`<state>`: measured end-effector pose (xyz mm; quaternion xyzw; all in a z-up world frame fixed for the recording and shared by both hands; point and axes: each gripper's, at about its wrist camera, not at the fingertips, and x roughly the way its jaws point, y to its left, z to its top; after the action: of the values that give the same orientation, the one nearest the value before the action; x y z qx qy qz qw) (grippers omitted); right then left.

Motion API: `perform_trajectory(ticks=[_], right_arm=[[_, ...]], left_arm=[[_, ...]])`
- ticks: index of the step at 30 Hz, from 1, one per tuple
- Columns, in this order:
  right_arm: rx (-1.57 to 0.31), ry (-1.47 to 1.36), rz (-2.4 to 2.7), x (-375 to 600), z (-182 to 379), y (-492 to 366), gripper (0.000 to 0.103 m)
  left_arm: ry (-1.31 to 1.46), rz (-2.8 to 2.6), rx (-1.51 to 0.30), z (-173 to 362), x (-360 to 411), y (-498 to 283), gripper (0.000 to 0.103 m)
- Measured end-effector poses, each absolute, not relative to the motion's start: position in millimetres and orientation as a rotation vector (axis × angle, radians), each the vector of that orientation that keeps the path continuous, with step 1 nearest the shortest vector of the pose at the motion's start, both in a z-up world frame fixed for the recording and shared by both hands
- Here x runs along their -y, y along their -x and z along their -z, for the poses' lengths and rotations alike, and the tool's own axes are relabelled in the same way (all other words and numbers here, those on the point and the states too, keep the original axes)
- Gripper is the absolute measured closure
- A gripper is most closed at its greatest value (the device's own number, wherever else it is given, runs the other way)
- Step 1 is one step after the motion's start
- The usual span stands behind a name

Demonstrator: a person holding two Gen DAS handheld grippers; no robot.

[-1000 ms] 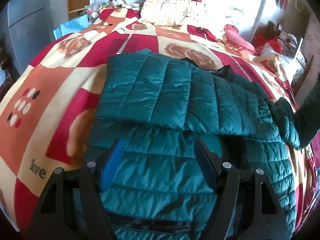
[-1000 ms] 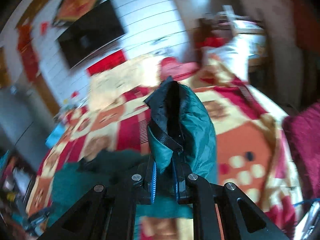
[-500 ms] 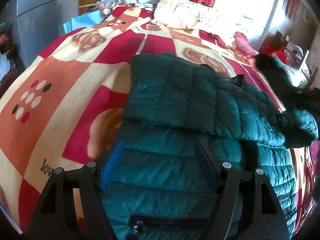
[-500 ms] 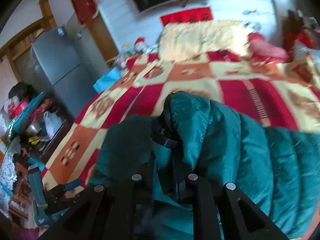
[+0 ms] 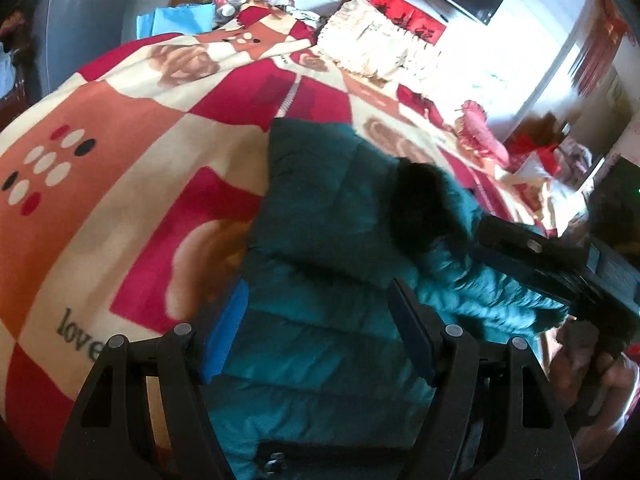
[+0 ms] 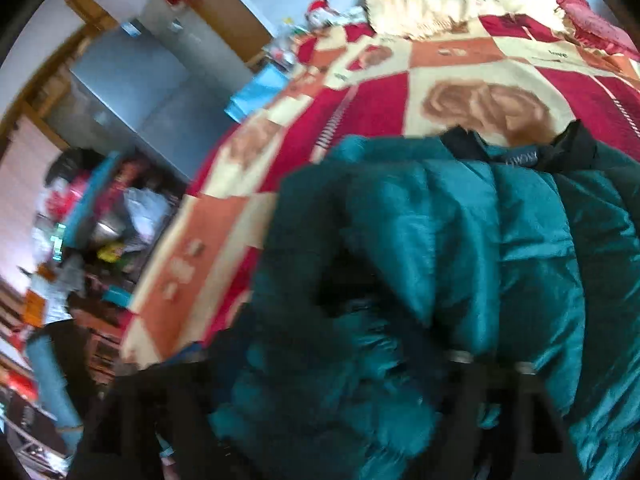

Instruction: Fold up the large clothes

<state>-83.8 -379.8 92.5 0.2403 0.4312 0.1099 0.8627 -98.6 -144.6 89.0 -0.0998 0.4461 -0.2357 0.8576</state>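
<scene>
A teal quilted down jacket (image 5: 320, 344) lies spread on the bed, one sleeve folded across its chest. My left gripper (image 5: 318, 332) hangs open just above the jacket's lower body, nothing between its fingers. In the left wrist view my right gripper (image 5: 516, 256) reaches in from the right, with the other sleeve's dark cuff (image 5: 424, 208) just ahead of it. In the blurred right wrist view the right gripper (image 6: 340, 348) is opening its jaws over that bunched teal sleeve (image 6: 400, 240). The sleeve lies loose between the spread fingers. The black collar (image 6: 520, 152) shows beyond.
The bed carries a red, orange and cream patterned blanket (image 5: 120, 184), with a cream pillow (image 5: 380, 48) at its head. A grey cabinet (image 6: 132, 92) and cluttered shelves (image 6: 88, 220) stand left of the bed. A hand (image 5: 592, 364) holds the right gripper.
My right gripper swung the sleeve over onto the jacket's body and came down, then spread its jaws off the cuff. My left gripper drifted slightly and rolled, still open.
</scene>
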Motion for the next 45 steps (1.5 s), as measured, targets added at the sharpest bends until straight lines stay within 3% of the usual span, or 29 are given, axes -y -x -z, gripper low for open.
perform_trajectory(ticks=[6,14,15,16,19,25,28,32,35,36,37,39,45], right_arm=[[-0.829,-0.397,-0.13,410.2,-139.2,139.6,0.029],[-0.818,-0.334,0.092,480.2,-153.3,219.3,0.029],[-0.816,-0.342,0.122,492.3,-153.8,229.7,0.029],[-0.812,-0.351,0.142,499.8,-154.4,235.5,0.029],[-0.782,-0.406,0.214,532.1,-160.0,255.7,0.029],[-0.719,-0.455,0.305,564.6,-170.8,264.1,0.029],[-0.73,-0.473,0.286,562.0,-162.2,248.3,0.029],[-0.78,-0.462,0.287,549.0,-134.5,216.0,0.029],[-0.776,-0.527,0.306,548.1,-119.3,210.8,0.029],[-0.774,-0.557,0.281,547.3,-117.1,210.9,0.029],[-0.775,-0.556,0.276,546.0,-116.5,211.2,0.029],[-0.781,-0.531,0.276,543.2,-119.1,215.6,0.029],[-0.753,-0.582,0.283,558.8,-128.8,242.2,0.029]], left_arm=[[0.225,0.565,-0.972,-95.8,190.1,90.2,0.03],[0.182,0.538,-1.025,-79.3,248.6,70.5,0.031],[0.177,0.553,-1.007,-81.8,253.0,69.8,0.043],[0.173,0.558,-1.0,-83.5,254.6,69.7,0.067],[0.161,0.6,-0.984,-103.7,253.2,69.2,0.087],[0.156,0.545,-0.837,-146.0,201.7,63.7,0.094],[0.12,0.446,-0.834,-135.8,174.5,48.4,0.094],[0.241,0.487,-0.958,-105.9,154.5,36.4,0.094],[0.342,0.523,-1.003,-96.9,149.7,39.4,0.088],[0.354,0.535,-1.019,-95.9,151.0,40.5,0.073],[0.367,0.552,-1.032,-95.7,155.0,42.1,0.045],[0.408,0.586,-1.009,-97.8,162.2,48.7,0.024],[0.372,0.576,-1.058,-91.0,202.0,55.3,0.023]])
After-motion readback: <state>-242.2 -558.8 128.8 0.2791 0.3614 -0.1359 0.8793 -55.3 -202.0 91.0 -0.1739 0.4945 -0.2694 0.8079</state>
